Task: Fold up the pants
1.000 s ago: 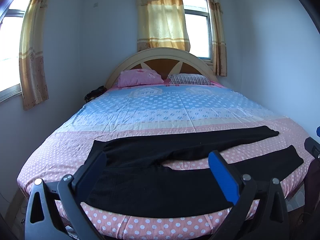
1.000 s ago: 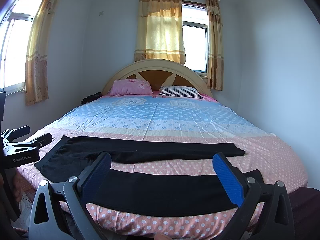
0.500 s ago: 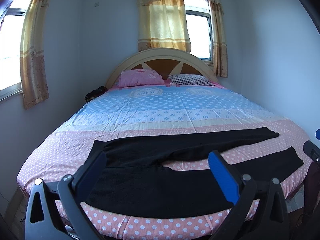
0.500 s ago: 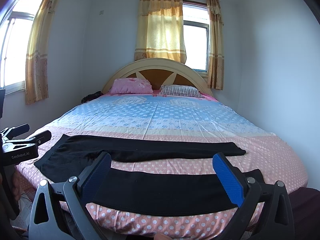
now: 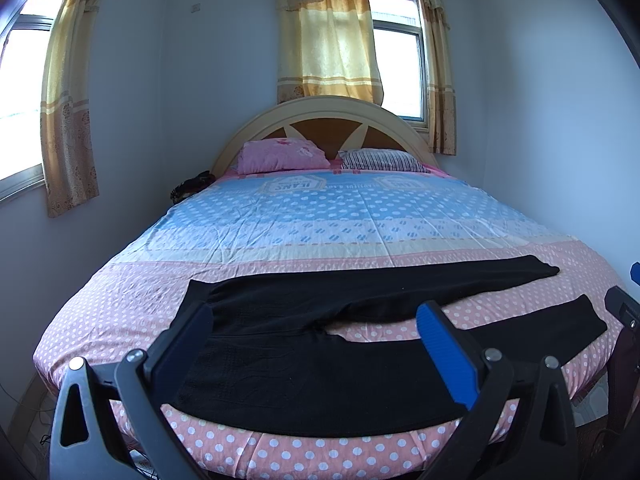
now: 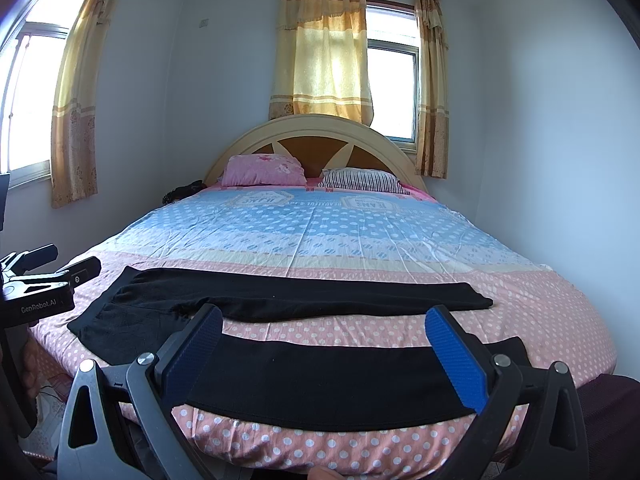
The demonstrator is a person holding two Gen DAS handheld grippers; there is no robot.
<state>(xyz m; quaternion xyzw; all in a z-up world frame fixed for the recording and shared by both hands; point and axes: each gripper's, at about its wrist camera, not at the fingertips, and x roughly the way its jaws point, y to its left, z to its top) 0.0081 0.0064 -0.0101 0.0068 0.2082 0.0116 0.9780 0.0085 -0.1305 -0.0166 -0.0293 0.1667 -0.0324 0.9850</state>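
Sunlit through yellow curtains, the bedroom is filled by a wide bed with a pink polka-dot and blue sheet (image 5: 132,300). Black knit pants (image 5: 320,376) lie spread flat across the bed's foot end, waistband toward its left side, both legs running toward its right edge with a gap between them. Left gripper (image 5: 320,356) and right gripper (image 6: 328,356) hover spread wide over the bed's foot edge, grasping nothing. Soft, light fabric will likely drape and sag; pinching waistband corner and hem looks safest.
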